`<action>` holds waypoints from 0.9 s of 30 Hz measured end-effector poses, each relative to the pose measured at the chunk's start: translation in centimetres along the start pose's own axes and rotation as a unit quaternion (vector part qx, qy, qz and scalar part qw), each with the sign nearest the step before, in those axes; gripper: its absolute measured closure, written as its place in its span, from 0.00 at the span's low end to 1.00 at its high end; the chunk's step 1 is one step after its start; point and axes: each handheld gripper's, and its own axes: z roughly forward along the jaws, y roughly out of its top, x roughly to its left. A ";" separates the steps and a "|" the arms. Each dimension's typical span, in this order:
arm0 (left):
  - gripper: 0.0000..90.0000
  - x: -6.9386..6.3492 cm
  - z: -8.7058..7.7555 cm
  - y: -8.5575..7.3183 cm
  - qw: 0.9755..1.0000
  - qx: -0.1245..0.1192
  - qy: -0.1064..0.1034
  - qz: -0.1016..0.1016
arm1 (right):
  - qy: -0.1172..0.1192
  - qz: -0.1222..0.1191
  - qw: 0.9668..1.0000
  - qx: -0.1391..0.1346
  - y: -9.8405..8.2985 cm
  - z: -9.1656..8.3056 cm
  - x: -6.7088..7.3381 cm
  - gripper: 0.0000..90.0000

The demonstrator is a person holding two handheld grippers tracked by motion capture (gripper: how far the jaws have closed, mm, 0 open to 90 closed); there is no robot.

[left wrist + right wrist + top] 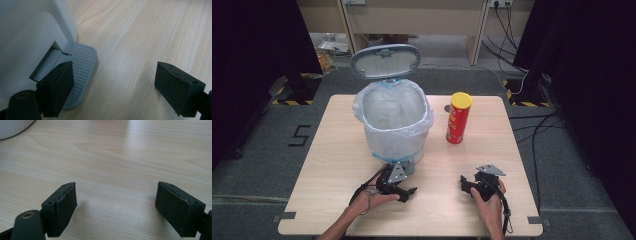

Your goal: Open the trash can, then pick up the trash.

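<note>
One pedal bin (pixel 396 120) lid up, one crisp tube (pixel 458 118), two tongs apart, left tongs (pixel 113 82) on pedal (pixel 81 72).

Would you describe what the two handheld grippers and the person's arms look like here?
Both the left gripper and the right gripper are black, each topped by a grey three-cornered plate and trailing a thin black cable. Seen close in the gripper views, each has two blocky black jaw pads with small screw holes, and a brass-coloured ring shows on the lower-left linkage. The person's forearms are bare, with no sleeves.
</note>
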 end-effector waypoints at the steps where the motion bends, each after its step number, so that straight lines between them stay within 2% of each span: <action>1: 0.17 0.0 -0.1 -0.2 1.000 -0.002 0.003 0.002 | 0.001 0.002 1.000 0.000 0.0 0.0 0.0 0.20; 6: 0.17 0.3 -0.5 -0.6 1.000 -0.016 -0.008 -0.017 | 0.002 0.002 1.000 -0.001 0.0 0.0 0.0 0.19; 8: 0.17 0.0 -0.4 -0.6 1.000 -0.011 0.002 -0.001 | 0.003 -0.001 1.000 0.000 0.0 0.0 0.0 0.19; 11: 0.17 -0.1 -0.4 -0.6 1.000 -0.007 0.007 0.007 | 0.004 0.000 1.000 0.000 0.0 0.0 0.0 0.18; 27: 0.16 -0.1 -0.4 -0.6 1.000 -0.007 0.006 0.008 | 0.009 -0.005 1.000 0.002 -0.1 -0.1 -0.2 0.18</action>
